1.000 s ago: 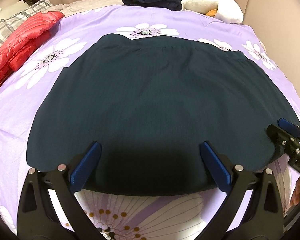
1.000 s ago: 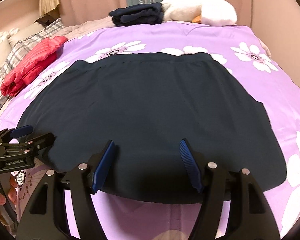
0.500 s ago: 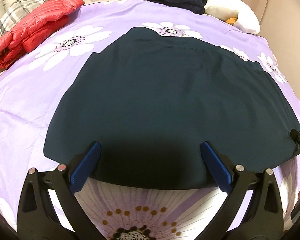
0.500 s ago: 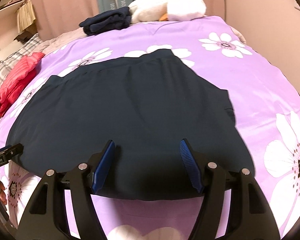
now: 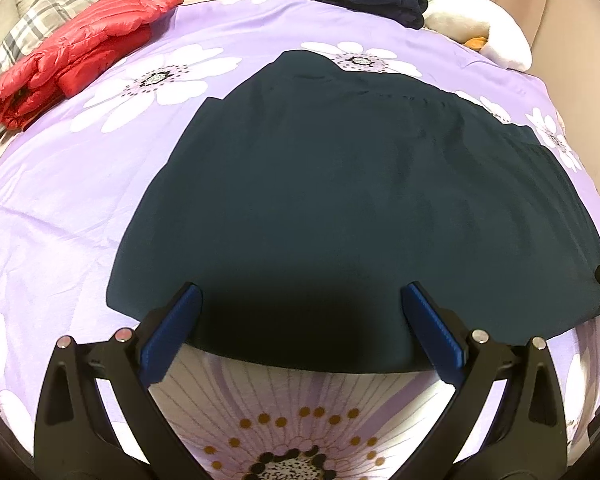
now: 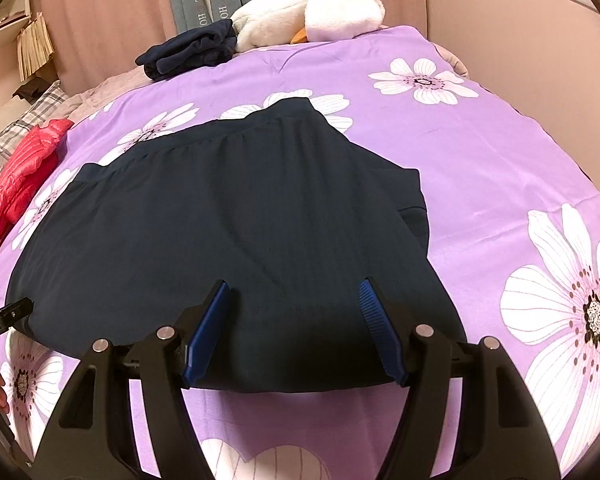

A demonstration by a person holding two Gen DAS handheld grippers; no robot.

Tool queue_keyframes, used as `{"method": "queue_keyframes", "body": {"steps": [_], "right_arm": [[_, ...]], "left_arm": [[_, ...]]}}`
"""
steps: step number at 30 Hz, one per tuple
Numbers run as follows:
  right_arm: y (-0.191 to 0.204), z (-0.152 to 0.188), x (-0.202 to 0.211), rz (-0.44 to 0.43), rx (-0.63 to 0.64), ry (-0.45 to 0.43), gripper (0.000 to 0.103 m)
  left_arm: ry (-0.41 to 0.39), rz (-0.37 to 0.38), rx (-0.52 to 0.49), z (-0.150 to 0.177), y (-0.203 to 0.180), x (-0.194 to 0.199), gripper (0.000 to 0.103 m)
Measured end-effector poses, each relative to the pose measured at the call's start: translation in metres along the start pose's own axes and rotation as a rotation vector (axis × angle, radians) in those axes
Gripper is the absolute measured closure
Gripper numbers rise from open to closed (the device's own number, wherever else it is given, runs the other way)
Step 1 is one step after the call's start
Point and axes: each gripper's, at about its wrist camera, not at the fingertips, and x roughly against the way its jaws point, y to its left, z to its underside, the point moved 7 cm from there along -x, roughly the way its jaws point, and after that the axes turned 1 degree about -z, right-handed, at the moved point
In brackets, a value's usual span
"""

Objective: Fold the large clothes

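We find the left gripper [image 5: 302, 330] and the right gripper [image 6: 294, 330] both released, jaws wide, nothing between the pads. Each hangs over the near hem of the dark garment [image 5: 360, 200], which lies flat on the purple floral bedspread [image 5: 60, 200], waistband away from us. Its long axis runs side to side; we judge each gripper nearest its own hem corner, the left corner for the left.
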Motion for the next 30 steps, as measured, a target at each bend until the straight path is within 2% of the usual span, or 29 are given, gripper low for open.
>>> {"method": "queue_keyframes", "body": {"steps": [16,25,30], "right_arm": [[-0.026,0.005,0.013,0.041,-0.062,-0.007,0.035],[-0.051,0.013,0.025,0.08,-0.126,0.008,0.031],[-0.063,0.017,0.036,0.12,-0.13,0.019,0.03]], "left_arm": [[0.003,-0.028,0.008,0.006,0.008,0.006,0.002],[0.025,-0.048,0.006,0.014,0.013,0.013,0.002],[0.049,-0.119,-0.017,0.023,0.024,0.024,0.002]]}}
